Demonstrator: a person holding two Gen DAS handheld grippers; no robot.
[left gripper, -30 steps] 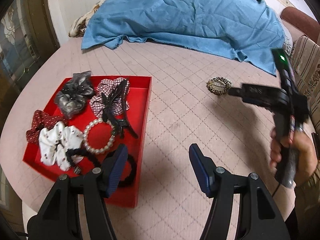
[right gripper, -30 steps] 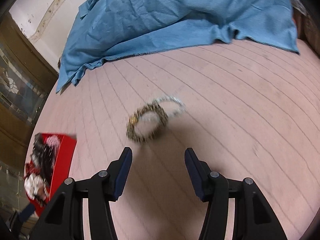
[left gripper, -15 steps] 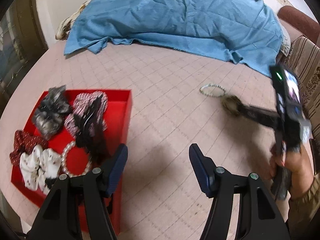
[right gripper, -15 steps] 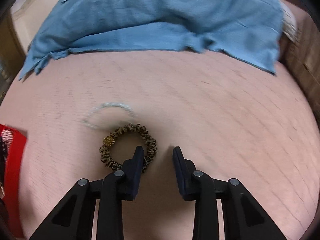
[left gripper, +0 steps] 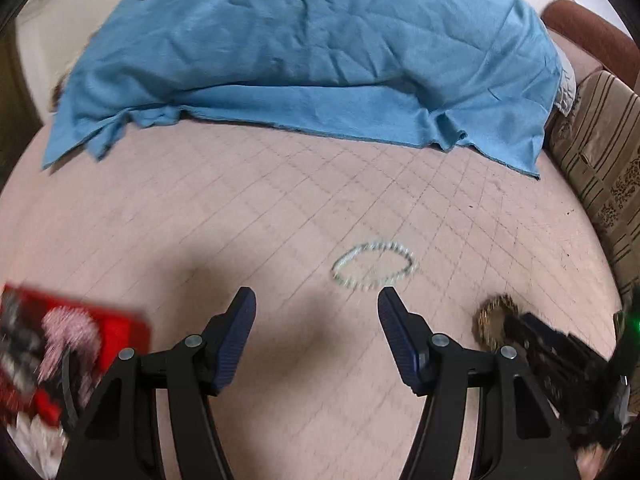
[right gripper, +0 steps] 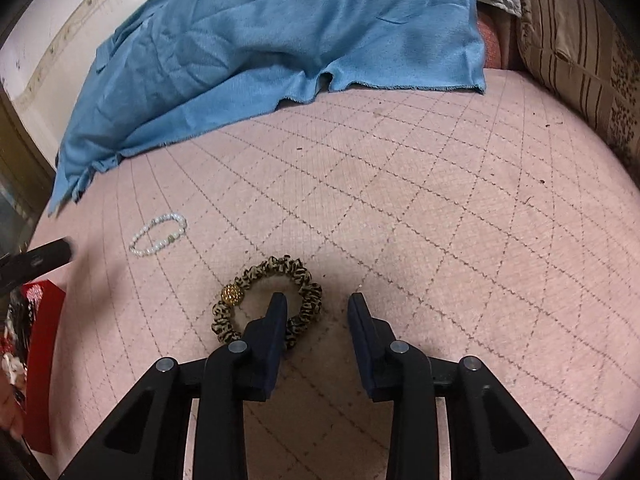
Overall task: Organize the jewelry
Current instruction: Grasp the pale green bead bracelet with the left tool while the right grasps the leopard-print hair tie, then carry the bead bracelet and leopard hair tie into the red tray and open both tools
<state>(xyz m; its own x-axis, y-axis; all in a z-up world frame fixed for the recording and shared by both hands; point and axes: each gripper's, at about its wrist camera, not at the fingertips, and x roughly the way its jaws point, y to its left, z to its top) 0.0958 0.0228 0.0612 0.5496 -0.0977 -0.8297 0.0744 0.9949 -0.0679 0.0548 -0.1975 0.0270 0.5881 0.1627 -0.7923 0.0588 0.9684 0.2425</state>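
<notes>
The right gripper [right gripper: 316,312] sits over the leopard-print scrunchie [right gripper: 267,298] on the pink quilted surface [right gripper: 440,220], its left finger inside the loop and the right one outside, jaws easing apart with the fabric band between them but not visibly pinched. That scrunchie looks soft, light and squashy, so a pinch across the band away from the gold bead [right gripper: 233,294] should do (the bead may slip). The left gripper [left gripper: 316,304] hangs open and empty near the pearl bracelet [left gripper: 375,266], a loose beaded ring best taken across one strand.
</notes>
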